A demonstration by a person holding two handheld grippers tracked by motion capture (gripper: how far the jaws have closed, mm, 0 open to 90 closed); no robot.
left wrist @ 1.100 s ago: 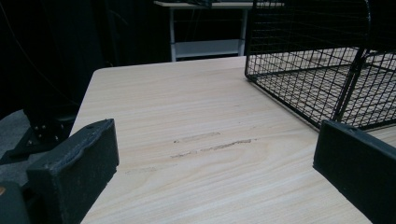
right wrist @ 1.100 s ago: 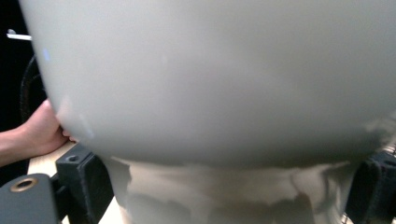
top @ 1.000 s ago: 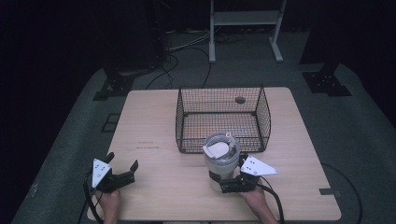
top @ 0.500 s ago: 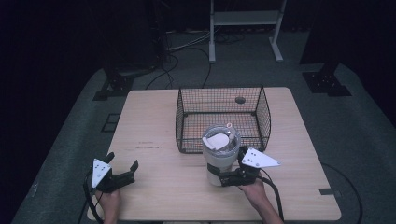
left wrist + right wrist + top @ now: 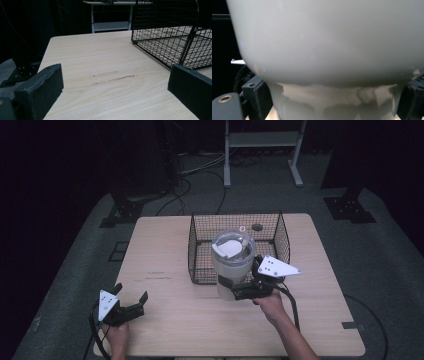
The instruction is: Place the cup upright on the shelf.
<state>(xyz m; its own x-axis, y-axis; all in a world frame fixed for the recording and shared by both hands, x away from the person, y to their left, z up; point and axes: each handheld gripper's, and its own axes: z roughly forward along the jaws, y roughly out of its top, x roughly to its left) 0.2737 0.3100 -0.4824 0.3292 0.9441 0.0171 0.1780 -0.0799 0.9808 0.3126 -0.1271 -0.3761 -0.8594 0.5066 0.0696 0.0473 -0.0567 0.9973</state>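
High view, items as found: one pale wooden surface (image 5: 165, 250) at the centre of the frame, dark floor around it. Item one, a black wire basket (image 5: 200, 232), stands on the upper middle of the surface; a small pale ring (image 5: 242, 228) and a small dark disc (image 5: 257, 226) show at its far side, though whether they lie inside it cannot be told. Item two, a rounded whitish jar (image 5: 232, 262) with a clear domed top and something white inside, sits just below centre of the frame, overlapping the basket's near wall and tilted; its contact with the surface cannot be told. Item three, the right hand-held gripper (image 5: 235, 289), lower centre-right, jaws clamped on the jar's narrower lower part, with a hand (image 5: 270, 304) behind it and a grey three-cornered plate on top. Item four, the left hand-held gripper (image 5: 131, 302), lower left of the frame near the surface's front edge, jaws spread wide and holding nothing, well apart from jar and basket. Left gripper view: both black jaws at the bottom corners, bare wood grain with a faint scuff mark (image 5: 115, 78) between them, the basket (image 5: 160, 37) in the upper right. Right gripper view: the jar (image 5: 327, 45) close up across the upper and middle frame, a jaw pressed against each side of its base at the bottom corners.
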